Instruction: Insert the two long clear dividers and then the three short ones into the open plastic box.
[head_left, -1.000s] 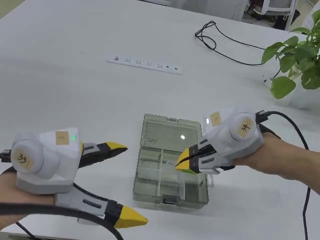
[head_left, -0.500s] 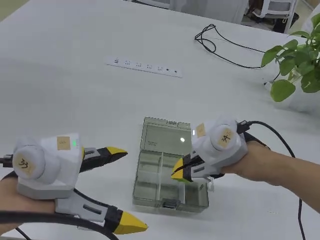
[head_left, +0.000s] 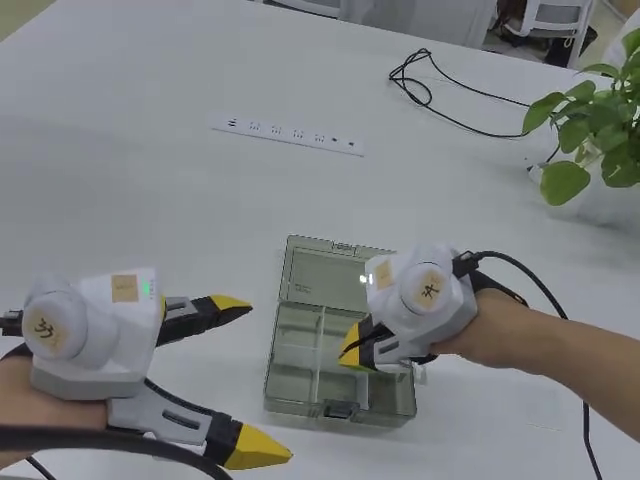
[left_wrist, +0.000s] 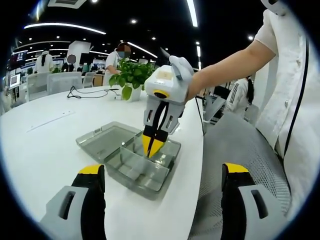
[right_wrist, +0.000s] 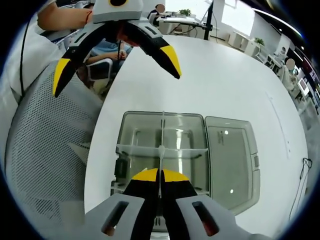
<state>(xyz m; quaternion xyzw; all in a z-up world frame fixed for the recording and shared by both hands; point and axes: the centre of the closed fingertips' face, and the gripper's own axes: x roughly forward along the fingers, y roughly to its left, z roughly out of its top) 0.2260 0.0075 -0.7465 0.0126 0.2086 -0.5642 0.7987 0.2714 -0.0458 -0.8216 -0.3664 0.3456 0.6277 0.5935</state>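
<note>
Pinching thin clear divider (right_wrist: 162, 135) inside smoky box (right_wrist: 230, 155).

My head view looks down on the plastic box (head_left: 325, 268); both gripper views face it closely from opposite sides.

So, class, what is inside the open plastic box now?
Inside the box, one clear divider spans it crosswise. A second divider meets it, gripped by the shut right tool. That tool covers the box's near end, so anything there cannot be seen.
</note>
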